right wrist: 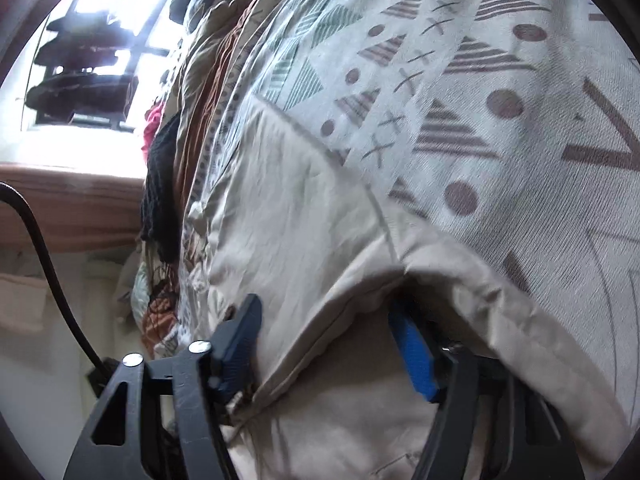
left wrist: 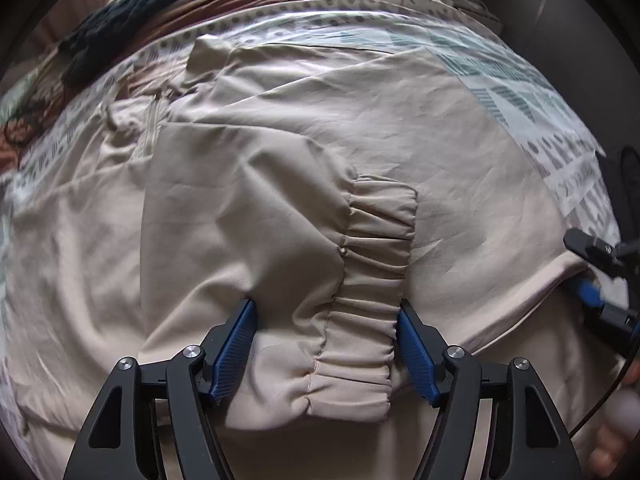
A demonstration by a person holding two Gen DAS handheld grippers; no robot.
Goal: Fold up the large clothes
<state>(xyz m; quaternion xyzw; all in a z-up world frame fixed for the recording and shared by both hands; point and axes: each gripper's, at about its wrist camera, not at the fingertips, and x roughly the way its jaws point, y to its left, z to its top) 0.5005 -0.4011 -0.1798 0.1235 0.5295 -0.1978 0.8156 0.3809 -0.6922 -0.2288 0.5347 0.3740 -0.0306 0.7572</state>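
A large beige jacket (left wrist: 304,128) lies spread on a patterned bedsheet (left wrist: 560,152). One sleeve is folded across its body, ending in a gathered elastic cuff (left wrist: 372,280). My left gripper (left wrist: 326,316) is open, its blue pads on either side of the cuff. My right gripper (right wrist: 324,320) is open around the jacket's edge (right wrist: 320,240), with one finger (right wrist: 412,344) tucked under the cloth. The right gripper also shows at the right edge of the left wrist view (left wrist: 600,276).
A pile of brown, black and red clothes (left wrist: 168,4) lies along the far side of the bed. A bright window (right wrist: 100,20) and a wooden sill are to the left. A black cable (right wrist: 44,248) hangs near the right gripper.
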